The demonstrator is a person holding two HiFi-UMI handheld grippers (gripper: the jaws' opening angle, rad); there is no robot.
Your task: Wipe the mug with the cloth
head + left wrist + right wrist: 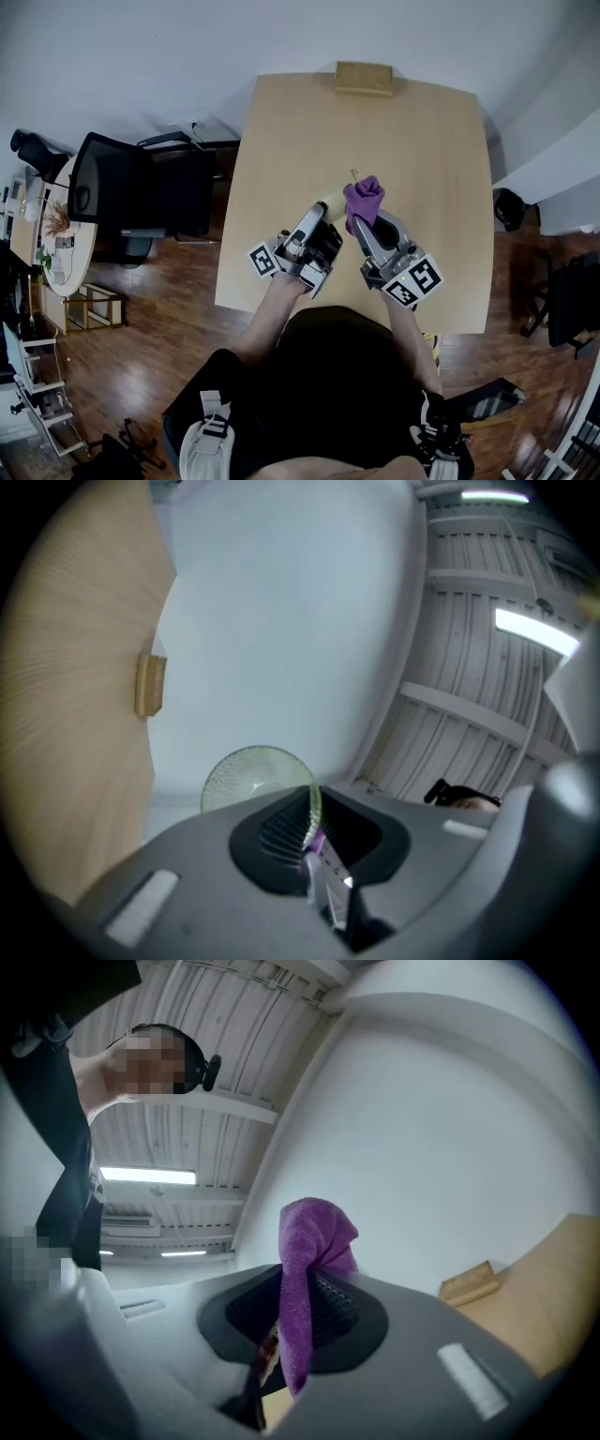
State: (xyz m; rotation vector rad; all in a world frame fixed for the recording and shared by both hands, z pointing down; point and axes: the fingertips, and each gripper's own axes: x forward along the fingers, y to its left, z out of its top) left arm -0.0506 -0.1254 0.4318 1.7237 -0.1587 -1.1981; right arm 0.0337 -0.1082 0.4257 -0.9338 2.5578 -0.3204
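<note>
Above the near part of the table, my left gripper (323, 217) is shut on the rim of a pale green mug (330, 200). In the left gripper view the mug (248, 775) juts out past the jaws, its wall pinched in my left gripper (312, 829). My right gripper (361, 225) is shut on a purple cloth (364, 199), which is bunched up right beside the mug and seems to touch it. In the right gripper view the cloth (314, 1241) stands up out of my right gripper (291, 1321). Both grippers are tilted upward.
The light wooden table (375, 122) carries a small wooden block (364, 78) at its far edge; the block (469, 1283) also shows in the right gripper view. A black office chair (131, 187) stands to the table's left. Dark wood floor surrounds it.
</note>
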